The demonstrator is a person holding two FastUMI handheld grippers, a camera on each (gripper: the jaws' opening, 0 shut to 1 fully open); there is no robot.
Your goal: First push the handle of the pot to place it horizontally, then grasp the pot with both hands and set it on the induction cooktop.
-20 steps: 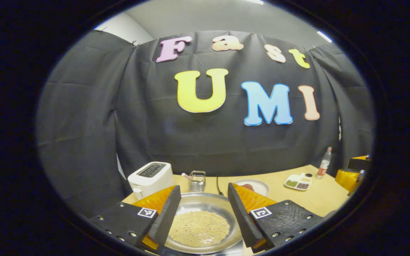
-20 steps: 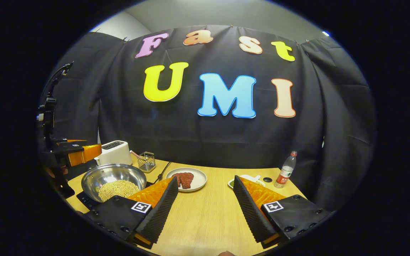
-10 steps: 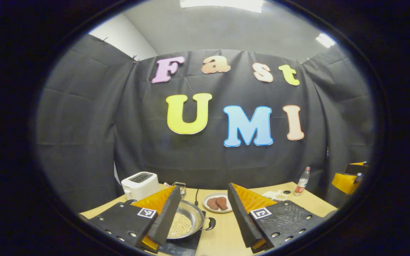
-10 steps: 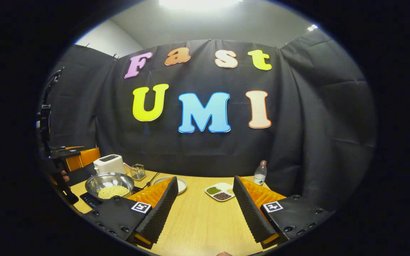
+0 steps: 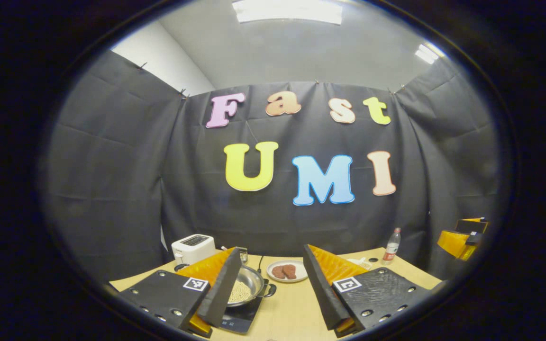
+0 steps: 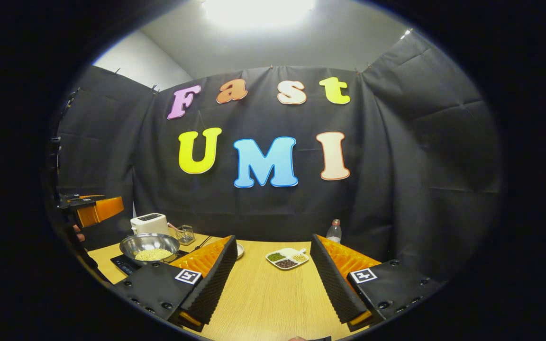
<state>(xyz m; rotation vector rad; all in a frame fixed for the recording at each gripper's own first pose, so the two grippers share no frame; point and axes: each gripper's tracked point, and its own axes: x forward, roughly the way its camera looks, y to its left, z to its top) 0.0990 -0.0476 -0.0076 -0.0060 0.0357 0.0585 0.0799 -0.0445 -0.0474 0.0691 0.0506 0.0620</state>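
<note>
Pot (image 5: 249, 290) on induction cooktop (image 5: 241, 318), seemingly level; left gripper (image 5: 268, 296) and right gripper (image 6: 274, 279) fingers spread, empty.

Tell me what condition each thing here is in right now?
Pot: on the induction cooktop, holding pale beans.
Left claw: open, empty.
Right claw: open, empty, over the table.
Toaster: slots empty.
Round plate: holds two reddish pieces.
Divided dish: compartments filled.
Bottle: upright.

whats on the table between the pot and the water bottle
In the left gripper view, a plate of meat lies between the pot and the water bottle, with bare table around it.
</note>
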